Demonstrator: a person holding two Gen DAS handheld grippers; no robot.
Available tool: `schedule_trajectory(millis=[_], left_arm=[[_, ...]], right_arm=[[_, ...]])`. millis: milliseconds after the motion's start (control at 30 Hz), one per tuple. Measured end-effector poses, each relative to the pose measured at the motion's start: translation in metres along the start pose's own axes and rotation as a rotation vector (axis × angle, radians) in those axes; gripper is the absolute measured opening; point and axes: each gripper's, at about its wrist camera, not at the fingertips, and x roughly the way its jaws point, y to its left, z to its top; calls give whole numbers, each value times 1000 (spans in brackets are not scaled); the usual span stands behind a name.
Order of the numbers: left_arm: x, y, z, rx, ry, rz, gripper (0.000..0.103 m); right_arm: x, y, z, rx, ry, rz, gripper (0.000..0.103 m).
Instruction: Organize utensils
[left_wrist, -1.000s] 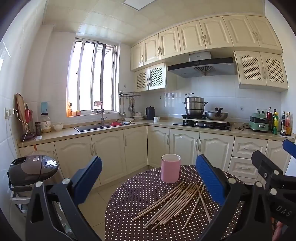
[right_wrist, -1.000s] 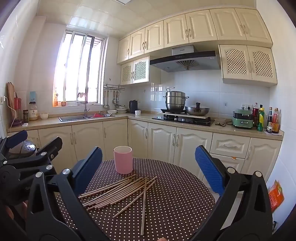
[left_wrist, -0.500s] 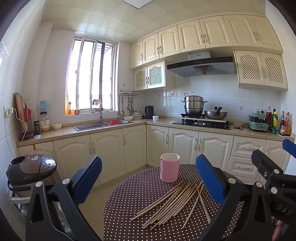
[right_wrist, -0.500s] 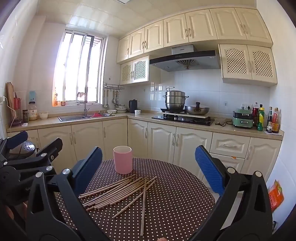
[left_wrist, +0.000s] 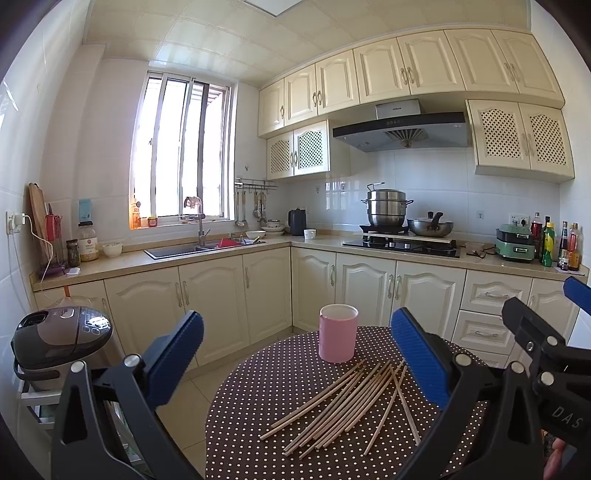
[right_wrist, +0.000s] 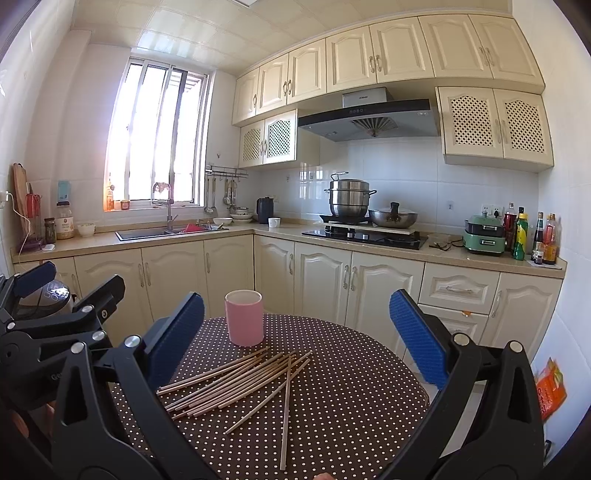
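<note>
1. Step in hand: judged to be the start. No chopstick has been collected. The chopsticks lie loose in a fan on the round dotted tabletop, one stick crossing the others and running toward the near edge. The pink cup stands upright near the far edge, just beyond the tips of the fan; its inside is not visible.
2. Claws: the left claw is spread wide and holds nothing; the right claw is likewise spread wide and empty. Both hover above the near edge, clear of the sticks.
3. Next move, as a judgement: lower one claw onto a stick or small bundle, pinch near the middle, tilt upright and drop it into the cup. The sticks are thin and lie flat, so the pinch must come low to the cloth.
4. Obstructions: the crossed stick may drag its neighbours. The cup looks light and may tip if knocked. The two claws sit close together at the near edge.
5. Surroundings: a rice cooker stands off the left edge, well apart.
</note>
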Motion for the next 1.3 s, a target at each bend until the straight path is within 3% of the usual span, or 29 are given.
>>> schedule_trajectory(millis=[767,1300], left_arm=[[13,-2,-3,15,22,5,99],[62,-25,-1,71,50,65,99]], right_arm=[[13,-1,-9,-1,24,-2,98],[65,-16,-16,8,42,29,98]])
